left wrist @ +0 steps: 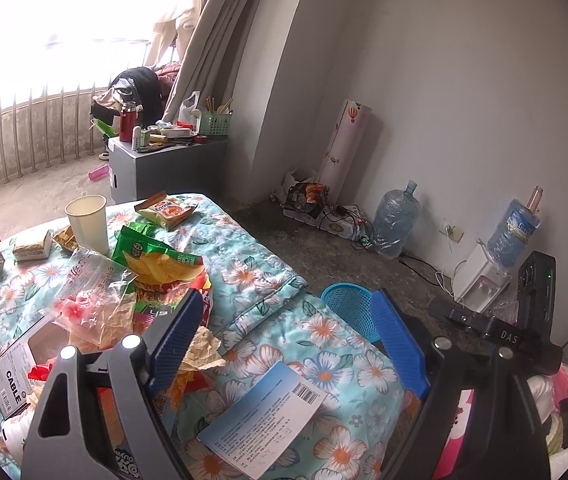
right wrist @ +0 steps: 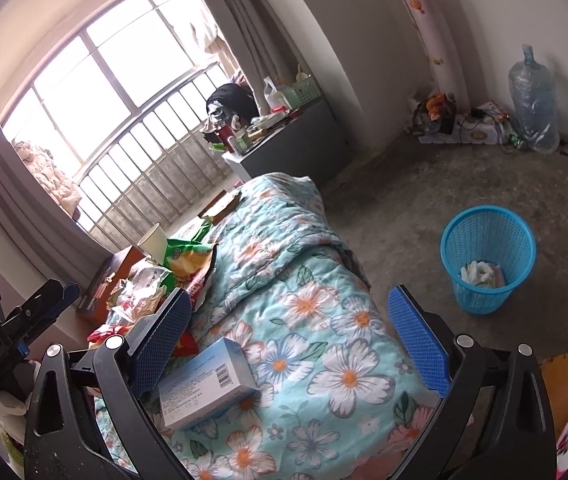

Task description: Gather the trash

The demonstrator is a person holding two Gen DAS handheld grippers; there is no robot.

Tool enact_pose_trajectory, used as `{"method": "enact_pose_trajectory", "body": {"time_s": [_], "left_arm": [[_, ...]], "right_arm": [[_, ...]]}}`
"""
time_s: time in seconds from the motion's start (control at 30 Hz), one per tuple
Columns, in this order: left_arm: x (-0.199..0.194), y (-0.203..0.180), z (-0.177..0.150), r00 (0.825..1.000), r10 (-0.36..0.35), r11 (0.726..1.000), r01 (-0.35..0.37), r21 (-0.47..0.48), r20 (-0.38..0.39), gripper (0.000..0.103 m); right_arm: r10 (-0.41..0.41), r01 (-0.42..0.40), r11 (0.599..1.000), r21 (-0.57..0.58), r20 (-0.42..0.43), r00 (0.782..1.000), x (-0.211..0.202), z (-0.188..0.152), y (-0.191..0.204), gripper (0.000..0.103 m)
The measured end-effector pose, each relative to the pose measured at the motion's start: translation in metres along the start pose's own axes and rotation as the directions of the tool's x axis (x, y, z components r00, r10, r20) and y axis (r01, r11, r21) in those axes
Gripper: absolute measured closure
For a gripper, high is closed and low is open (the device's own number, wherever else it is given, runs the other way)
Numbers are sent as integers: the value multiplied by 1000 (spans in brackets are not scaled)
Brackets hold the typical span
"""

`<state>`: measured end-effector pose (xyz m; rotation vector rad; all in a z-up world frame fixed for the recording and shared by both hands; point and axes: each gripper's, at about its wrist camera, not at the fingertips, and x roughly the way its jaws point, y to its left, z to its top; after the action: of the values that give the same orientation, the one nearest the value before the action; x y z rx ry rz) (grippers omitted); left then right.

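Wrappers (left wrist: 156, 264) and a paper cup (left wrist: 88, 222) litter the flowered quilt (left wrist: 323, 360); from the left wrist, the left gripper (left wrist: 284, 344) hangs wide open and empty above a blue-white box (left wrist: 264, 416). From the right wrist, the right gripper (right wrist: 295, 340) gapes empty over that box (right wrist: 204, 384), the blue bin (right wrist: 487, 256) on the floor beside the bed.
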<state>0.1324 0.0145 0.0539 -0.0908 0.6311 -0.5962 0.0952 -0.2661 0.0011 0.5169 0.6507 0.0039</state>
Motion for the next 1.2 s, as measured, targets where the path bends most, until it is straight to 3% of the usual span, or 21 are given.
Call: {"method": "enact_pose_trajectory", "body": {"time_s": [0.4, 0.57, 0.77, 0.97, 1.2], "left_arm": [[-14, 7, -15, 1000, 21, 1000, -21, -13, 7, 20], [-25, 8, -36, 1000, -9, 1000, 8, -9, -5, 20], [-21, 4, -76, 994, -54, 999, 53, -7, -92, 20], [-13, 14, -103, 988, -53, 997, 43, -71, -144, 23], [11, 23, -122, 983, -15, 999, 6, -49, -183, 24]], "right_arm": [[51, -51, 996, 79, -7, 999, -6, 1, -16, 11], [124, -111, 982, 150, -84, 989, 2, -7, -28, 20], [234, -189, 962, 195, -237, 943, 35, -31, -10, 33], [333, -234, 931, 281, -386, 861, 74, -54, 15, 39], [312, -194, 938, 288, -454, 835, 95, -65, 24, 44]]}}
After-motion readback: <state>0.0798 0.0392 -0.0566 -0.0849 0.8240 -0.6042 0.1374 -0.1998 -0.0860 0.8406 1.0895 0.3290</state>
